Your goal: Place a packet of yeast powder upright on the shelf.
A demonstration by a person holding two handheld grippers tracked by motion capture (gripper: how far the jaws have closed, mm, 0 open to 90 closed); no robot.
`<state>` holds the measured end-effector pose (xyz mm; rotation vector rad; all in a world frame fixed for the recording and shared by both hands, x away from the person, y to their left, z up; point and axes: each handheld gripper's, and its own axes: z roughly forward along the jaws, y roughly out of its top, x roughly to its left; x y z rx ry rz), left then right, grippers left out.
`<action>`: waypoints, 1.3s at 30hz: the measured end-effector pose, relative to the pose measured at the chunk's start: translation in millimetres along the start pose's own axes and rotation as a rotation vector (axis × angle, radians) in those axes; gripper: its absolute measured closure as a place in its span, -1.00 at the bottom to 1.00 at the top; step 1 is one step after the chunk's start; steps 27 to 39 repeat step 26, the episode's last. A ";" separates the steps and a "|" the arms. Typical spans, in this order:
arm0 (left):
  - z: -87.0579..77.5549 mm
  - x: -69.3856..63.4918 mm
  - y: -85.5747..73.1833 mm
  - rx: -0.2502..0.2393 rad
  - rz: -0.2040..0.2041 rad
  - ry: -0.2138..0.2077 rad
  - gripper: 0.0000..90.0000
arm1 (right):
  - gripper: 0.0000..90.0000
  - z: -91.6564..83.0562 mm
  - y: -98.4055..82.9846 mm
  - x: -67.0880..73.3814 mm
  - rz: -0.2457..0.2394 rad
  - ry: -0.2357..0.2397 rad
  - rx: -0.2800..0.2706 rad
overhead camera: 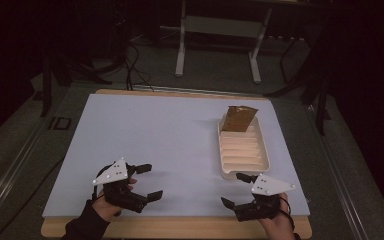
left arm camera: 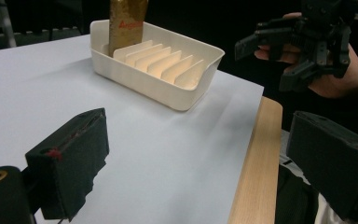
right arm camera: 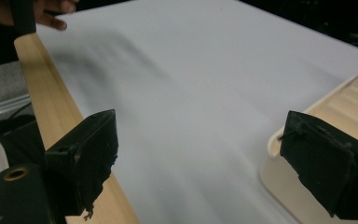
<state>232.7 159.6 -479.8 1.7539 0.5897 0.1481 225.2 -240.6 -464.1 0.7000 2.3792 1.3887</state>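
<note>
A cream tray (overhead camera: 266,155) with upright dividers lies on the right half of the white sheet (overhead camera: 155,135). A brown packet (overhead camera: 240,118) stands in its far end. My left gripper (overhead camera: 151,181) is open over the near left of the sheet, holding nothing. My right gripper (overhead camera: 233,189) is open just in front of the tray's near end, also holding nothing. In the left gripper view the tray (left arm camera: 140,79) and packet (left arm camera: 127,23) lie ahead beyond my open left gripper (left arm camera: 200,163), with the right gripper (left arm camera: 265,65) farther off. In the right gripper view the tray's rim (right arm camera: 272,140) sits beside the right jaw of my right gripper (right arm camera: 205,158).
The white sheet covers a wooden table whose bare edge (overhead camera: 180,227) runs along the near side. A white-legged stand (overhead camera: 217,45) and cables are on the dark floor beyond the table. The middle and left of the sheet are bare.
</note>
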 end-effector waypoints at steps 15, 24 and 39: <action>0.6 -1.1 -1.5 0.010 0.017 0.004 -0.86 | -0.72 0.9 -12.1 -2.3 -0.032 -0.010 0.018; 1.5 -0.8 -2.5 0.016 0.022 0.009 -0.86 | -0.72 0.3 -13.1 -5.5 -0.036 -0.015 0.015; 1.8 -0.6 -2.7 0.017 0.020 0.008 -0.86 | -0.72 0.3 -12.9 -5.5 -0.036 -0.012 0.014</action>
